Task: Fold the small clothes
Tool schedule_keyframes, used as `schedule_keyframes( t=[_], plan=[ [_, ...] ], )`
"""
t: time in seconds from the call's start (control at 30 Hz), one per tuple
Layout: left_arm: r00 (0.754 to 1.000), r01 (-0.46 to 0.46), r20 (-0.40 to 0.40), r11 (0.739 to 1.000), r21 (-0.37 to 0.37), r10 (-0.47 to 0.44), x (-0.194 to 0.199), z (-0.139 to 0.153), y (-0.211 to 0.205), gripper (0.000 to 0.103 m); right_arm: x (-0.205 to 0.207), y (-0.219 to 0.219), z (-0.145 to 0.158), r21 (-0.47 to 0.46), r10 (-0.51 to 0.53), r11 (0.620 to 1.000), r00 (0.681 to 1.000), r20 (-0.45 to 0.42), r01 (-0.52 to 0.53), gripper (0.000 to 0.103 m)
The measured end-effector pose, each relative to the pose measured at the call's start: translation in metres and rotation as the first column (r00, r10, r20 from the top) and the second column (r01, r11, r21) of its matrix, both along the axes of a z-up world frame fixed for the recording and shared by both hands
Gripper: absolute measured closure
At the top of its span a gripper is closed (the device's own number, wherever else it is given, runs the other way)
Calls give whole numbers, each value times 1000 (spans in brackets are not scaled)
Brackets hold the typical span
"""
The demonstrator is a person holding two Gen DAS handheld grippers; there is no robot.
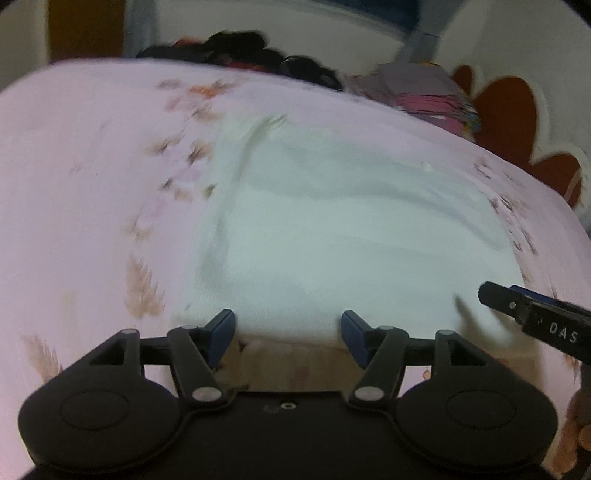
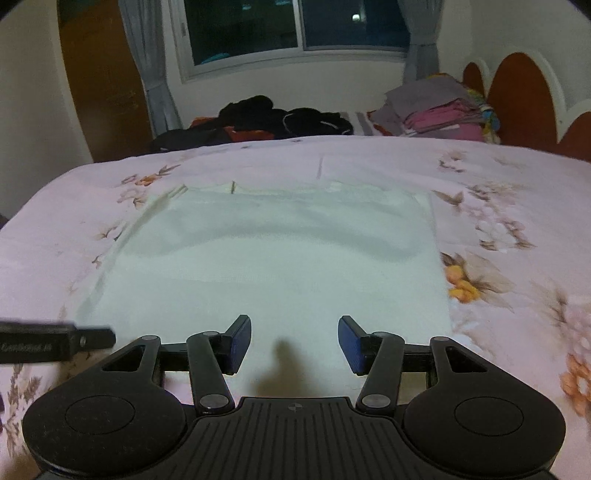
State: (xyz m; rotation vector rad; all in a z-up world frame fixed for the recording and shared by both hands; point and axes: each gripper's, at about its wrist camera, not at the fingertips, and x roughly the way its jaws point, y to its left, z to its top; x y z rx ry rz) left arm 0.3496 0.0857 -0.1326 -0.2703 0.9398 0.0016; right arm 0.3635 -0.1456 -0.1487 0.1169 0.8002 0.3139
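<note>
A white garment [image 1: 332, 229] lies spread flat on the pink flowered bed sheet [image 1: 74, 184]. It also shows in the right wrist view [image 2: 273, 251]. My left gripper [image 1: 288, 330] is open and empty, its blue pads just over the garment's near edge. My right gripper [image 2: 294, 341] is open and empty over the near edge of the garment further right. The right gripper's finger shows at the right of the left wrist view [image 1: 532, 310]. The left gripper's finger shows at the left of the right wrist view [image 2: 59, 339].
A heap of dark clothes [image 2: 273, 122] lies at the bed's far side. A stack of folded grey and pink clothes [image 2: 439, 110] sits at the far right by the red headboard [image 2: 517, 96]. A window with curtains [image 2: 295, 29] is behind.
</note>
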Motion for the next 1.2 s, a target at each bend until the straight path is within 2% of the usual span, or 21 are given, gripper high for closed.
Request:
schedule_keyframes(
  t=[0.23,0.4,0.47,0.67,0.8,0.83,1.0,1.1,1.17,1.2],
  plan=[
    [990,-134,-55,986,-95,129,-10,-12,13,40,29,9,-17,8,85,996,996,-14,-85,51],
    [980,-199,-53,954,-223,192,-12,-18,25,34,34,21,-35,-20,155,987,986,-63,-157,51],
    [979,-204,-41,945,-256,200,-10,-21,26,30,32,25,-37,-52,175,983,983,-48,-177,51],
    [969,-219,19,892,-395,246,1,-33,35,18,42,30,-24,-23,148,989,989,-10,-148,51],
    [957,-222,61,849,-479,285,15,-42,43,19,57,40,-20,-51,115,992,993,5,-115,51],
    [953,-224,67,838,-497,295,18,-44,44,21,62,43,-20,-58,103,993,995,9,-102,51],
    [941,-225,86,792,-568,329,33,-54,55,41,88,56,-19,-99,35,995,999,32,-31,51],
    [935,-233,81,768,-596,346,39,-59,61,60,97,63,-27,-136,21,991,1000,15,-18,51],
    [932,-241,77,763,-600,354,42,-64,64,83,98,70,-39,-183,31,983,999,-9,-32,51],
    [931,-246,73,764,-597,357,44,-66,65,88,94,73,-43,-208,40,977,999,11,-37,51]
  ],
)
